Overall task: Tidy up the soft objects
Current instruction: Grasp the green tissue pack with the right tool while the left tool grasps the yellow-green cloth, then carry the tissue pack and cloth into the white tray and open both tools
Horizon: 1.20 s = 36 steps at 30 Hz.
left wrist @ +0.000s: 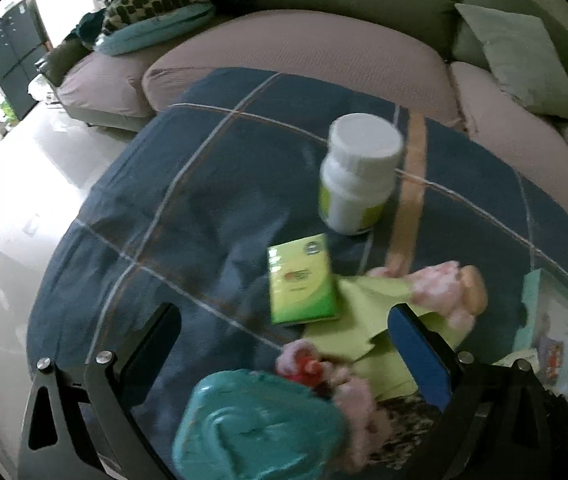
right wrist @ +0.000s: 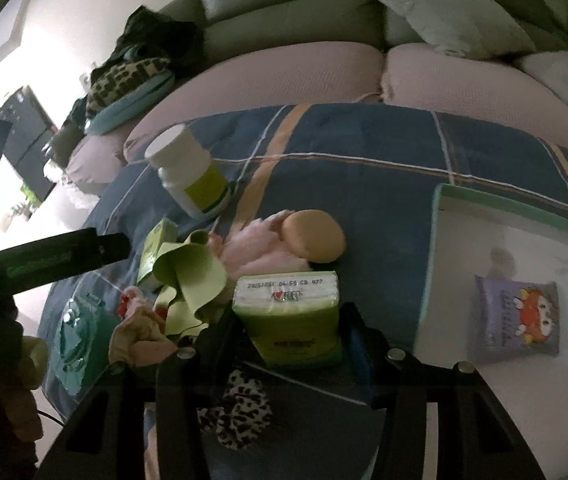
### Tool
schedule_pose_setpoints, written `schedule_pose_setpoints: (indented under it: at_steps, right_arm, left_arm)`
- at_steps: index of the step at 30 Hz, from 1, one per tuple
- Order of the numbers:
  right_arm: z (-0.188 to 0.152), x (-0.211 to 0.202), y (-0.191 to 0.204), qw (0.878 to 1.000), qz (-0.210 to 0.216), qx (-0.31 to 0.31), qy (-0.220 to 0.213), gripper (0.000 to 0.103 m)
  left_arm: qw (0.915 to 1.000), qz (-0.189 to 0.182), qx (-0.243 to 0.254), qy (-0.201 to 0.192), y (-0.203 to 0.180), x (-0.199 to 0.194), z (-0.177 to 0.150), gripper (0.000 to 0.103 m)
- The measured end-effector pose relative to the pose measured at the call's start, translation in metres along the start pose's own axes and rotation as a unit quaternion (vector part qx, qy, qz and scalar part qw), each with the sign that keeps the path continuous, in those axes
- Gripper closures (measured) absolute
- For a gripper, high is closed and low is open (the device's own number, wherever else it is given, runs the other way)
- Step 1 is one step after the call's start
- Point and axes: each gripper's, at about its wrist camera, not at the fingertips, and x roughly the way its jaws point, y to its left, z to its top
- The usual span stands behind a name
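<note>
Right wrist view: at the left edge the left gripper [right wrist: 115, 246] reaches in as a dark bar; here I cannot tell its fingers, but its own camera shows them apart and empty. In the lower middle, the right gripper [right wrist: 288, 336] is clamped on a green tissue pack [right wrist: 288, 316], lifted off the blue blanket [right wrist: 364, 168], probably to carry it. At the right stands a white box [right wrist: 440, 208] with a purple pouch [right wrist: 516, 320] already inside, so the pack likely belongs there.

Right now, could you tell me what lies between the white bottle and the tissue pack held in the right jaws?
In the right wrist view, a pink plush toy with a tan round head lies between the white bottle and the tissue pack.
</note>
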Motion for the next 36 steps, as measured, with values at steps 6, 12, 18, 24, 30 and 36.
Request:
schedule_pose_setpoints:
  at_steps: [6,12,18,24,30,36]
  right_arm:
    - [0.006,-0.023,-0.022,0.999,-0.006,0.03,-0.024,0.051]
    - [0.009,-0.042,-0.041,0.997,-0.011,0.056,-0.043,0.051]
    - [0.007,-0.05,-0.051,0.996,-0.012,0.069,-0.049,0.051]
    - [0.007,-0.05,-0.053,0.996,-0.009,0.07,-0.048,0.051]
    - [0.006,-0.051,-0.056,0.996,-0.007,0.076,-0.048,0.051]
    - [0.006,-0.053,-0.063,0.995,-0.008,0.086,-0.05,0.051]
  left_arm:
    - [0.9996,-0.019,0.021,0.004,-0.022,0.004,0.006,0.019]
    - [0.9983,-0.04,0.034,0.024,-0.042,0.017,0.007,0.036]
    - [0.9966,-0.05,0.043,0.05,-0.056,0.037,0.003,0.063]
    - [0.9966,-0.045,0.038,0.058,-0.06,0.05,0.002,0.068]
    - [0.9967,-0.055,0.02,0.057,-0.052,0.053,0.002,0.082]
    - [0.9971,-0.059,-0.004,0.048,-0.039,0.047,0.003,0.09]
